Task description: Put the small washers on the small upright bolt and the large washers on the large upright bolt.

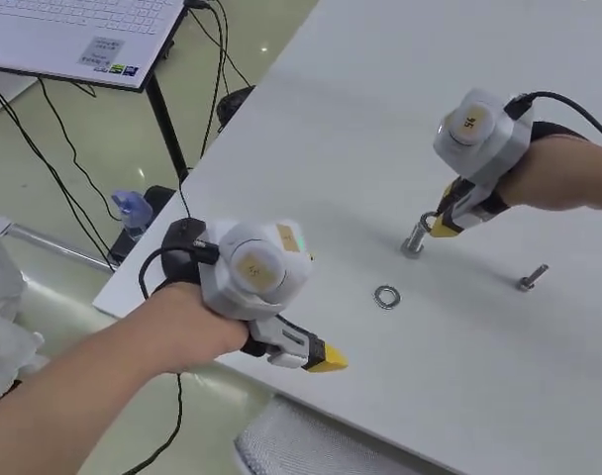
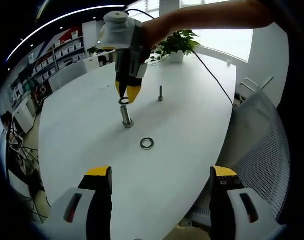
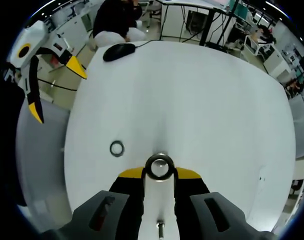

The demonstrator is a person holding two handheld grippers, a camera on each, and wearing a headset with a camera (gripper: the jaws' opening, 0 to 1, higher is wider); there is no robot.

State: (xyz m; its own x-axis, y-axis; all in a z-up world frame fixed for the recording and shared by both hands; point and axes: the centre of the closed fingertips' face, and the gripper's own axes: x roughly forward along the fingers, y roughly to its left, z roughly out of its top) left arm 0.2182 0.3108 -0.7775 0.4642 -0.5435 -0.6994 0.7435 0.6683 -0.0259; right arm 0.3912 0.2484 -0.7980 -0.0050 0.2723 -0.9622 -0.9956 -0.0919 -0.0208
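Little looks done: on the bench, neither bolt seems to carry a washer. The right gripper has its jaws pinched on one washer, just above the large bolt. The left gripper hangs with jaws apart, empty. The small bolt stands bare, and a loose washer lies near the large bolt.

The left gripper and the right gripper each have a rounded pale-grey housing topped by a round tan disc. Their fingers are black with yellow tips, set on grey bases. A black cable runs from the left housing, and a second black cable runs from the right.
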